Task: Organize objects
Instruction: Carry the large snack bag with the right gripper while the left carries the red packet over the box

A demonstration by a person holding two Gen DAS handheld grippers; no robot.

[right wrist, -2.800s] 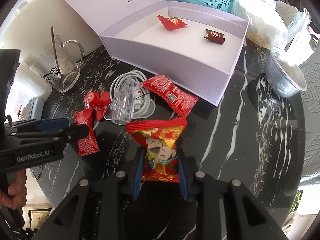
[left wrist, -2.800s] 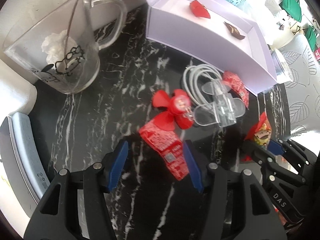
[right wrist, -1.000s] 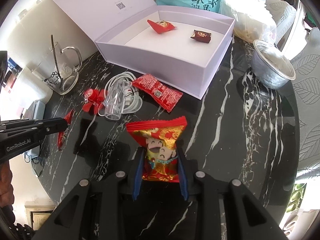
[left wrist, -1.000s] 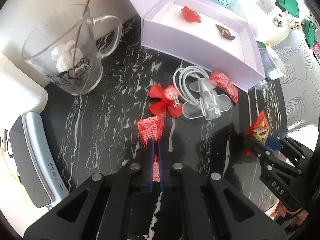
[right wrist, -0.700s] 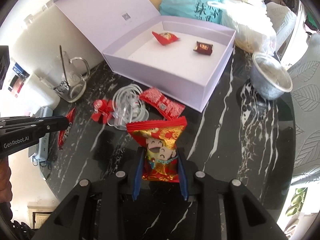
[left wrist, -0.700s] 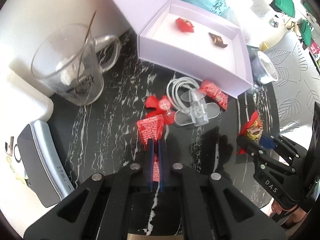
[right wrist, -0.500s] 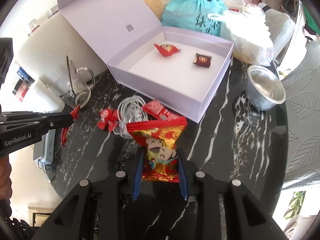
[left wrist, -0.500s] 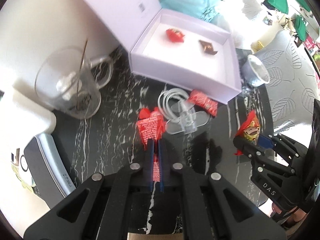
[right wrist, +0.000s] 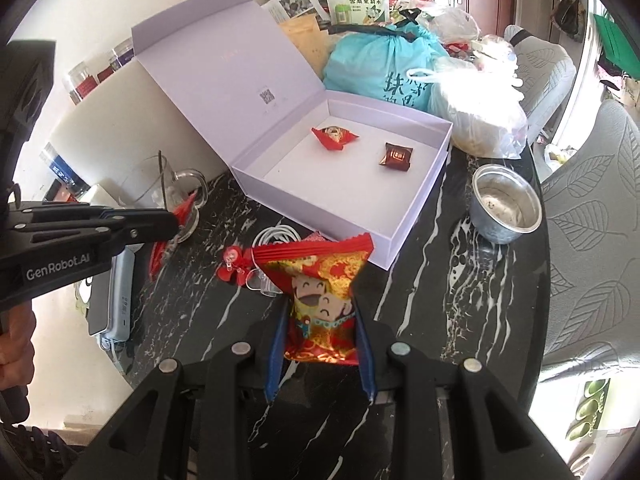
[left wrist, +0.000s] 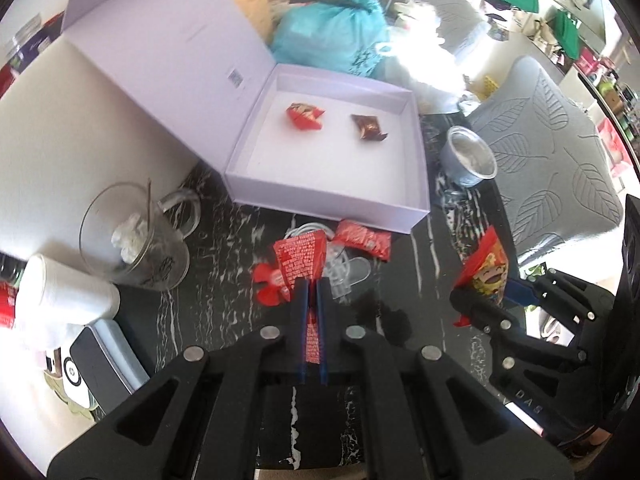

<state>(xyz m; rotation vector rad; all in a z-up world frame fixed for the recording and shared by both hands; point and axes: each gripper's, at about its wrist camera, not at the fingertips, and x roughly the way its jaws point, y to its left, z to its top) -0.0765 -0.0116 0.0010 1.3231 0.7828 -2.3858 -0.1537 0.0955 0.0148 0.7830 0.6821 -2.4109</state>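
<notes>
My left gripper is shut on a red snack packet and holds it well above the black marble table. My right gripper is shut on a red and gold cartoon snack bag, also held high. The open lilac box lies beyond both, with a red candy and a brown candy inside. On the table before the box lie another red packet, a white cable with a clear plastic piece, and a red bow trinket.
A glass mug with a stirrer stands at the left by the wall. A metal bowl sits right of the box. A teal bag and a white plastic bag lie behind the box. A grey device rests at the left edge.
My left gripper shut on the red packet and lifted it off the table. Both grippers have risen, so the table and box look smaller and farther.
</notes>
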